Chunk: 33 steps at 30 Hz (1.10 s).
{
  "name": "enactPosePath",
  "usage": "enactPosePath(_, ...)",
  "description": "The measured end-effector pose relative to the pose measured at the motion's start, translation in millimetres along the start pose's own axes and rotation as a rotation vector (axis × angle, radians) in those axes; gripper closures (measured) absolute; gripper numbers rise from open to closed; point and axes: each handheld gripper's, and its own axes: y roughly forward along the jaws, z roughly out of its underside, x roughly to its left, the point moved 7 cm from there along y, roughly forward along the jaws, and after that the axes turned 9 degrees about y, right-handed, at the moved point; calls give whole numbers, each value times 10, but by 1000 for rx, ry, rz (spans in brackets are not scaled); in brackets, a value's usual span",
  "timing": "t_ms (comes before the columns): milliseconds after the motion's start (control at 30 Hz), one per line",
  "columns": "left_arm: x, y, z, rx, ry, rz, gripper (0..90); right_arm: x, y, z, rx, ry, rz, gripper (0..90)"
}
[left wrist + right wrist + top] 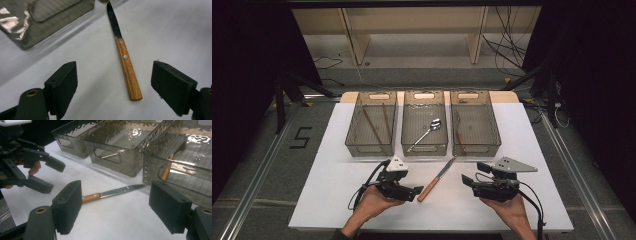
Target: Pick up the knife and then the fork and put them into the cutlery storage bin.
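Observation:
A knife with a wooden handle (437, 179) lies on the white table (327, 200), its blade toward the bins. My left gripper (414, 193) is open just left of the handle's end. In the left gripper view the knife (127, 71) lies on the table between the wide-apart pads of that gripper (113, 77), touched by neither. My right gripper (473, 174) is open to the right of the knife, with nothing between its jaws. In the right gripper view the knife (112, 192) lies beyond that gripper (116, 202), and the left gripper (55, 178) stands open at the left.
Three clear grey bins stand in a row behind the knife. The left bin (362, 148) holds brown chopsticks (372, 125), the middle bin (424, 148) a spoon (427, 132), and the right bin (477, 148) a wooden-handled utensil (165, 171).

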Motion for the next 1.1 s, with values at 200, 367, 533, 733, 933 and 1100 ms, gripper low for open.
enactPosePath(200,-72,143,-46,72,18,12,247,-10,-21,36,7,11,2,273)
enactPosePath(367,-128,243,-96,113,32,20,289,13,-18,66,18,9,-4,273)
enactPosePath(533,-177,341,-124,155,62,27,329,30,-12,79,21,5,-8,273)
enactPosePath(733,-198,435,-123,200,74,43,392,32,-11,91,26,7,-10,273)
enactPosePath(933,-234,513,-121,219,75,51,442,35,-15,92,26,5,-13,273)
enactPosePath(1100,-223,543,-114,215,76,37,486,33,-21,91,25,7,-13,273)
